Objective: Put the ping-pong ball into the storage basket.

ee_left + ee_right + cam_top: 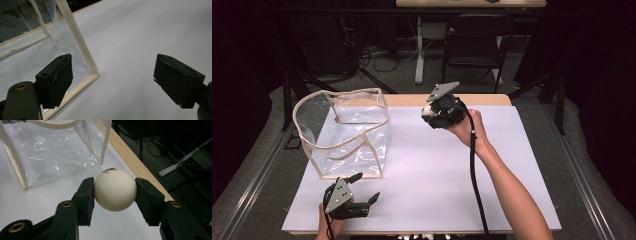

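Right gripper point(115, 191): jaws clamped on white ball point(115, 189), held above table's far edge, right of clear bag point(343, 131), probably for dropping in; left gripper point(362, 189): jaws wide, empty, at bag's near corner, likely to steady it.

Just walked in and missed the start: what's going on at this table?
A person works with a handheld gripper in each hand. The right gripper is shut on a white ball, held above the table's far edge. The left gripper rests open near the corner of a clear plastic bag with beige trim, which stands open on the white sheet.
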### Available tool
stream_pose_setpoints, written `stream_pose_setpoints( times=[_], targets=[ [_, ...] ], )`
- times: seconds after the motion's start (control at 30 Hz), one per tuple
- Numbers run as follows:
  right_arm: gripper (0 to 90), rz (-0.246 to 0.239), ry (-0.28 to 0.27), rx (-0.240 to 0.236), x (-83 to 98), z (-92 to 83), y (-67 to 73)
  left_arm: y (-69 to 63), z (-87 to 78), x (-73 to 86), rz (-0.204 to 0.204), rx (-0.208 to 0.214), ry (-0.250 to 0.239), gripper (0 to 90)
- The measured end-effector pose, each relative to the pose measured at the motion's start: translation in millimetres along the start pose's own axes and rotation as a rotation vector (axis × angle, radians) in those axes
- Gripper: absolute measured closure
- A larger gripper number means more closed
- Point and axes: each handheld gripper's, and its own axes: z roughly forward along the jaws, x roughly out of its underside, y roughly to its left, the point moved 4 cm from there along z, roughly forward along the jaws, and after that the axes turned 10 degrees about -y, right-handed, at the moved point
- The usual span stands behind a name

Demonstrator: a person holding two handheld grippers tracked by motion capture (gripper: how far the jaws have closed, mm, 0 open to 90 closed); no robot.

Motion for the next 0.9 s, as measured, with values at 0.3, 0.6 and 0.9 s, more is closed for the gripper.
stream_pose_setpoints(
  times=[0.3, 0.6, 0.9],
  targets=[
    [51.1, -0.004, -0.001, 0.010, -9.4, -1.8, -3.8, -0.2, -0.2, 0.0, 0.000, 0.001, -0.001, 16.0],
    [51.1, -0.014, -0.007, 0.013, -19.0, -3.3, -5.5, 0.1, -0.3, 0.0, 0.002, 0.000, 0.000, 16.1],
    [51.1, -0.018, -0.010, 0.010, -26.7, -0.3, -4.5, 0.1, -0.5, 0.0, -0.001, -0.003, -0.001, 16.1]
  ],
)
